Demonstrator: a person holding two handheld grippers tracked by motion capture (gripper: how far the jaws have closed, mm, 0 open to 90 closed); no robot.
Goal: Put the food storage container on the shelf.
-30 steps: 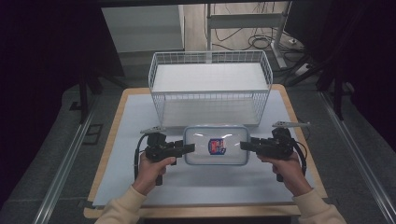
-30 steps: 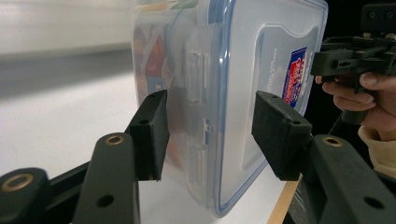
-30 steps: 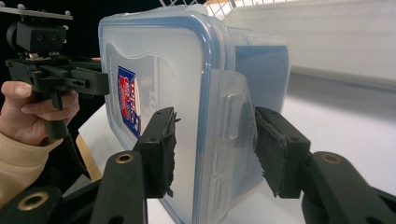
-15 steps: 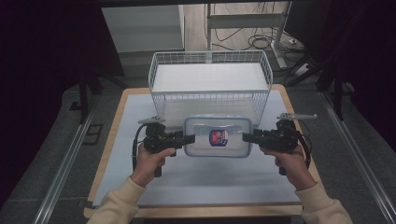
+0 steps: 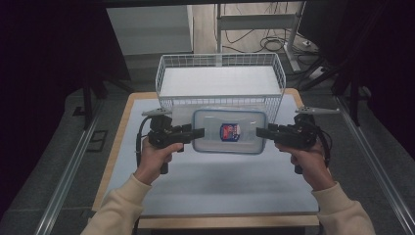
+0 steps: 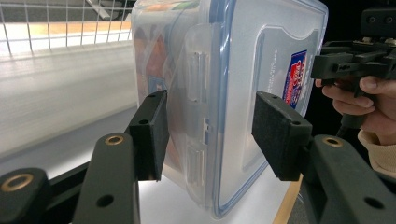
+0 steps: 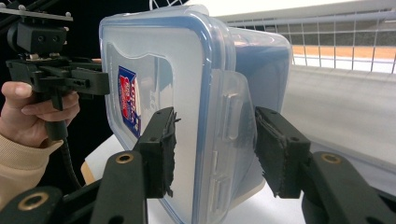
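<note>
Rigid, slippery plastic box [image 5: 229, 131], probably light; best held at end clips. Left gripper [image 6: 208, 135] and right gripper [image 7: 215, 149] grasping it there.

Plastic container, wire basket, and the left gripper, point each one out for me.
plastic container [image 5: 229, 131], high view, lid centre.
wire basket [image 5: 220, 60], high view, far rim.
left gripper [image 5: 199, 133], high view, between jaw tips.

A grey floor [image 5: 58, 147] surrounds the wood-edged surface [image 5: 122, 127]. Metal rails [image 5: 68, 171] flank its side edges. Beyond its far edge, cables [image 5: 274, 44] lie on the floor among dark surroundings.
</note>
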